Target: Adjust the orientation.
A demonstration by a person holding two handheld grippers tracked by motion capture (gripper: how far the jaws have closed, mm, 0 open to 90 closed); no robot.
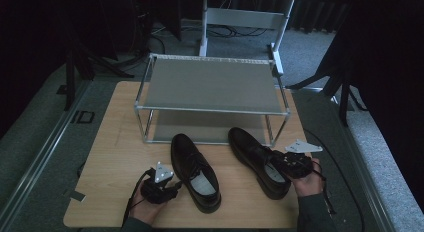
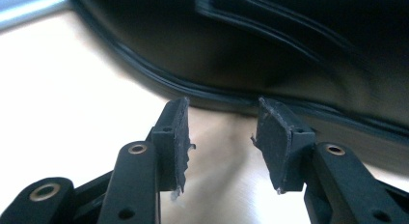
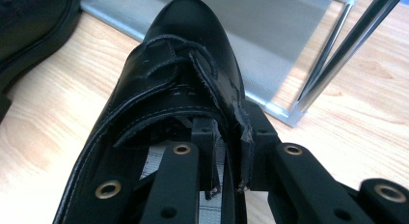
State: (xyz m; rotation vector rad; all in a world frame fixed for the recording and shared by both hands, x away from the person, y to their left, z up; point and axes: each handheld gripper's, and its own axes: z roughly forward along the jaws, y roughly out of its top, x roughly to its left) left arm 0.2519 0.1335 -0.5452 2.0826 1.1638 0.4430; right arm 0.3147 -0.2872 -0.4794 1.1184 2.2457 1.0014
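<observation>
Right gripper view: right claw (image 3: 226,161) pinches the right shoe's (image 3: 183,84) thin, floppy collar beside the laces, rack (image 3: 270,50) just ahead. Left claw (image 2: 222,142) gapes, left shoe's (image 2: 270,55) stiff sole just beyond.

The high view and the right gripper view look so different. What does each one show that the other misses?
High view alone: both shoes together, the left shoe whole, the rack's top shelf, and the left hand-held gripper beside that shoe. Right gripper view alone: the right hand-held gripper pinching the side wall of the right shoe, one jaw inside, one outside. Shared: that shoe, the wooden table, the rack's lower shelf.
</observation>
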